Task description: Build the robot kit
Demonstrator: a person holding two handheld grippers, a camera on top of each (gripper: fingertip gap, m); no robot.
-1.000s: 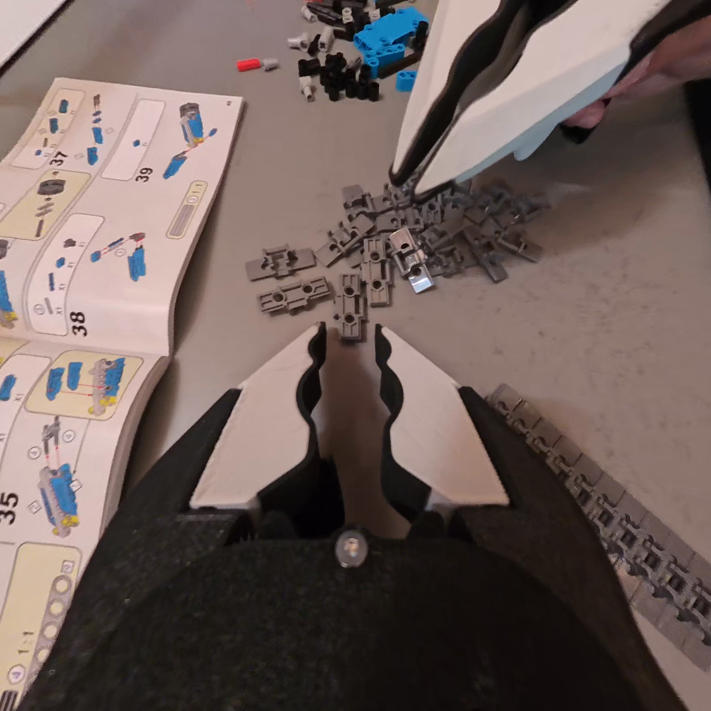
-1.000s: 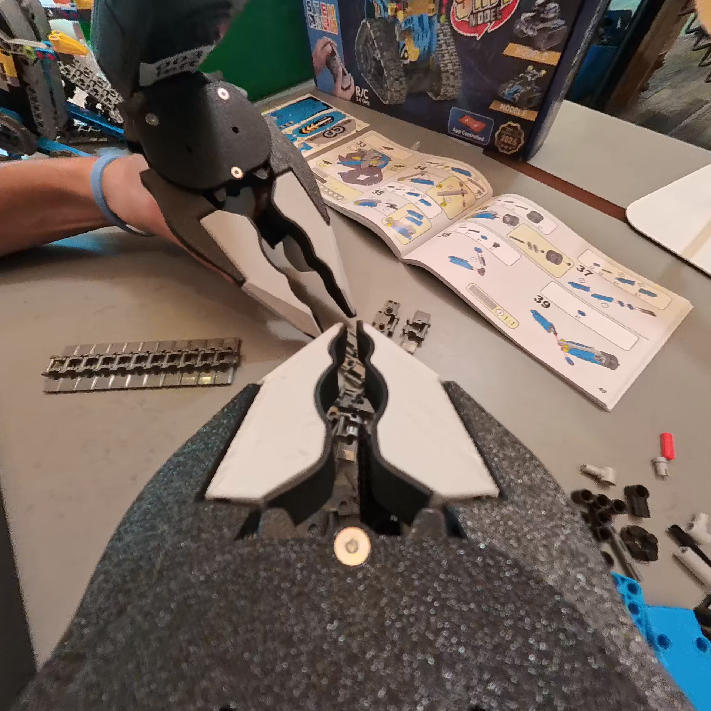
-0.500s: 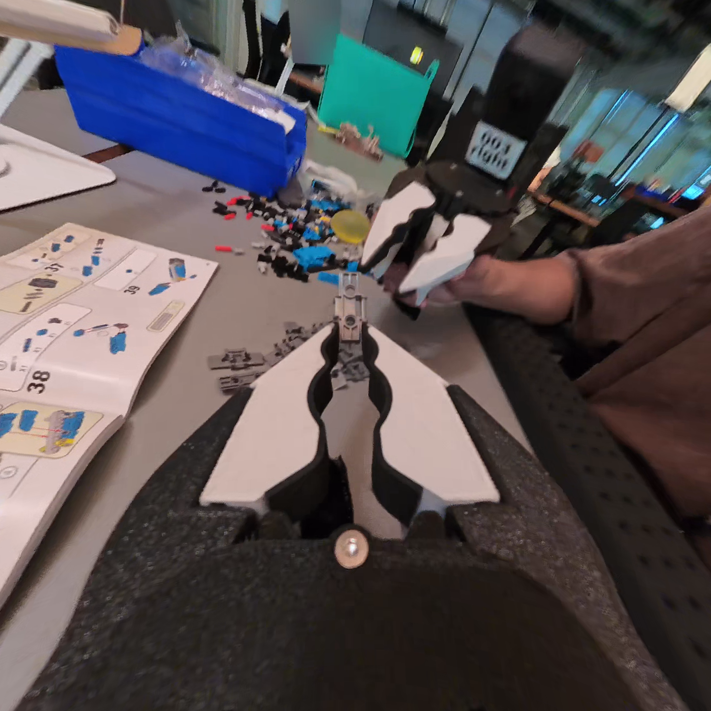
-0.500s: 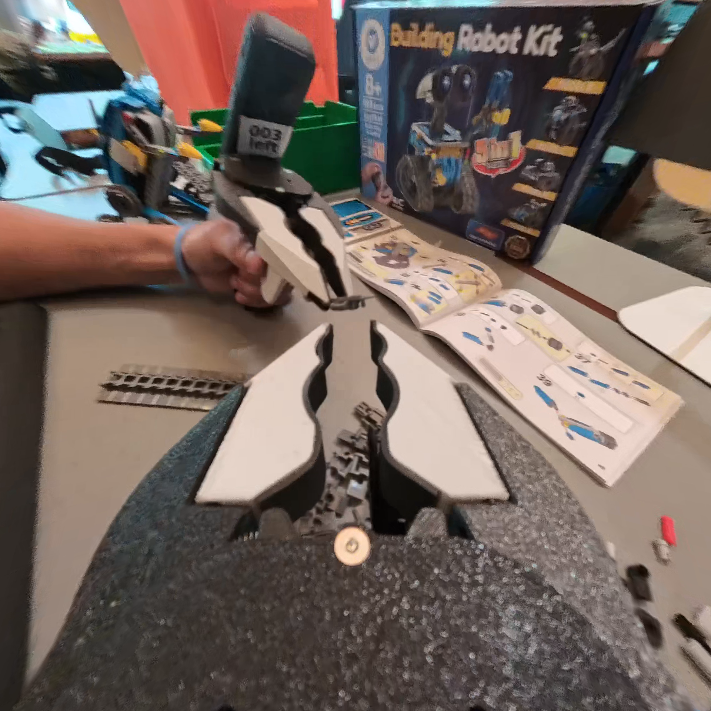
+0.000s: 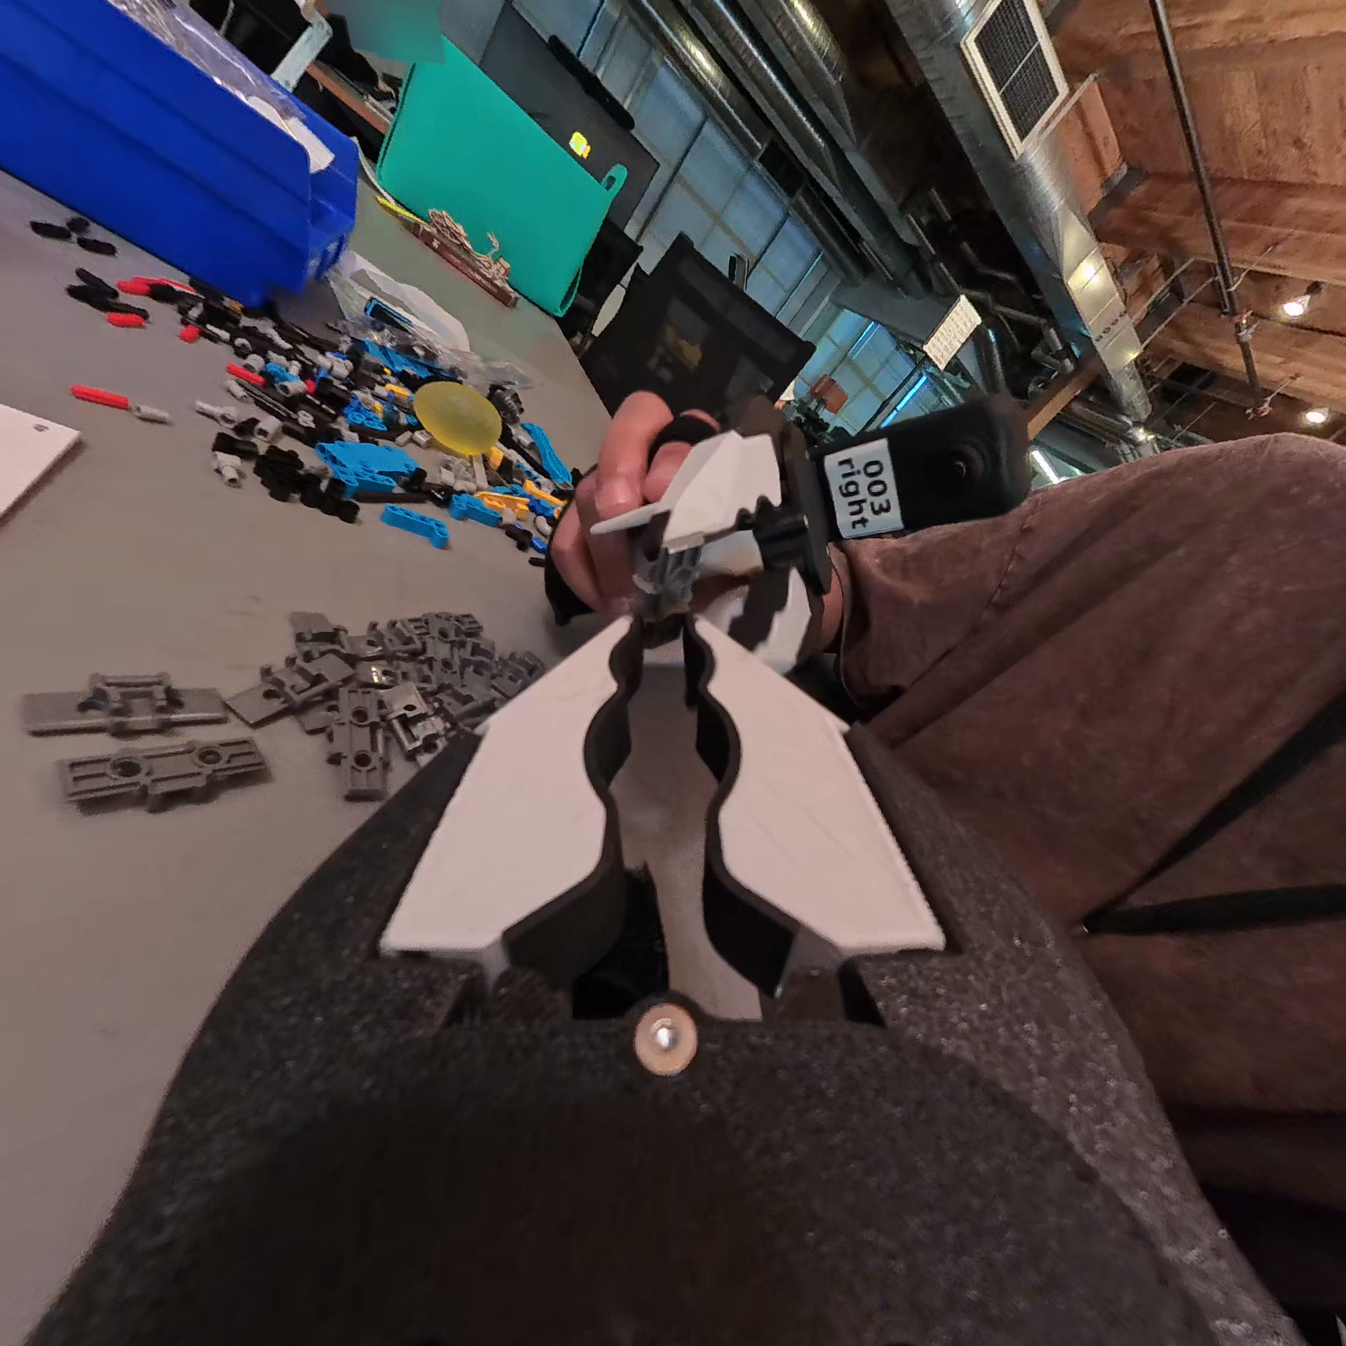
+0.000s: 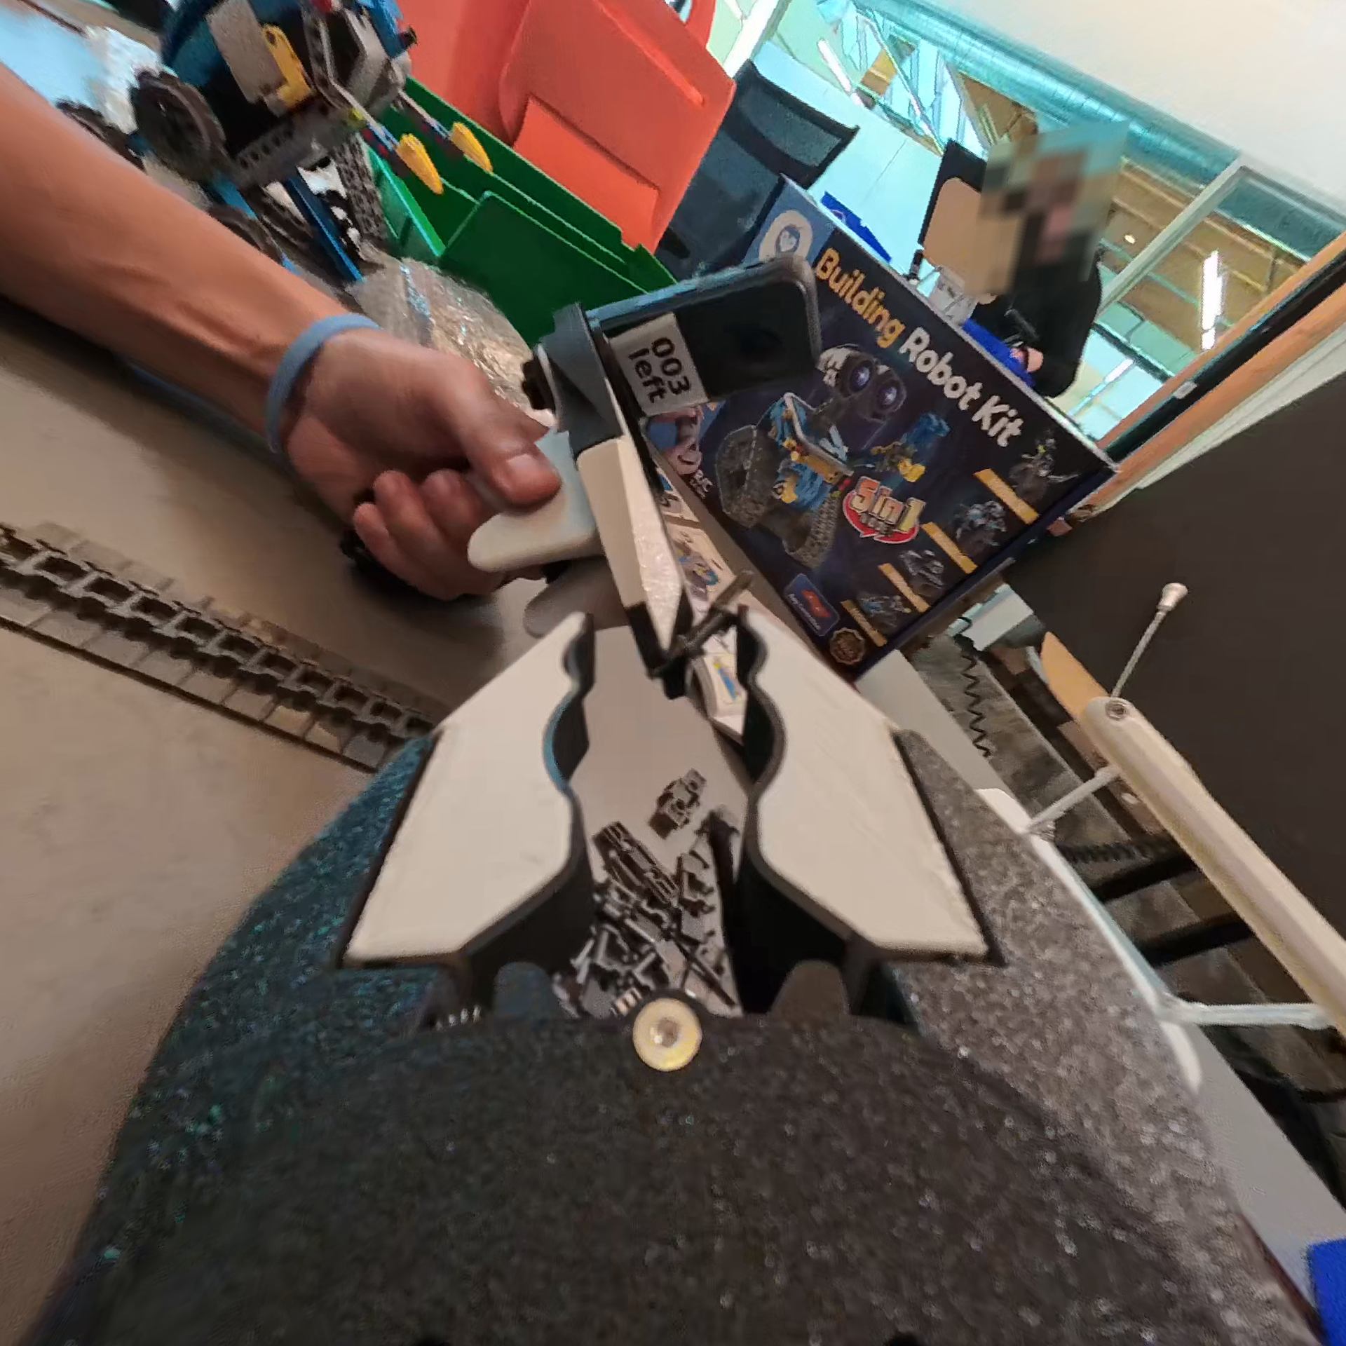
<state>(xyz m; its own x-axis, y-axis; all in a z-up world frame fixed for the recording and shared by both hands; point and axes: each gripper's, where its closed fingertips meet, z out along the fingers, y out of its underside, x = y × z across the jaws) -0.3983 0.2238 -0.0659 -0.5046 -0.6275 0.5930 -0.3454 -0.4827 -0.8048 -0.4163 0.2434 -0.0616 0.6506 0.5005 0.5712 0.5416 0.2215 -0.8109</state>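
My left gripper [image 5: 659,630] is shut on a small grey track link [image 5: 674,579] and holds it in the air above the grey table [image 5: 182,583]. In the right wrist view the link [image 6: 710,619] shows edge-on at the left gripper's tip. My right gripper [image 6: 666,634] is open, with its fingers on either side of the link, and one white finger [image 5: 699,495] shows above the link in the left wrist view. A pile of loose grey track links [image 5: 408,677] lies on the table below. An assembled track strip [image 6: 182,641] lies flat to the left.
A blue bin [image 5: 146,146] and scattered blue, black and red pieces [image 5: 364,451] are at the table's far side. A dark kit box [image 6: 910,473] and green bins [image 6: 524,240] stand behind. A person's brown sleeve [image 5: 1092,655] fills the right. A white lamp arm [image 6: 1202,837] reaches in. Only a small space, under 4 cm, lies between the two pairs of fingers.
My left gripper closed on a link from the pile and lifted it. My right gripper opened wide. Both rose, tilted and came together, so the link now sits between the right fingers.
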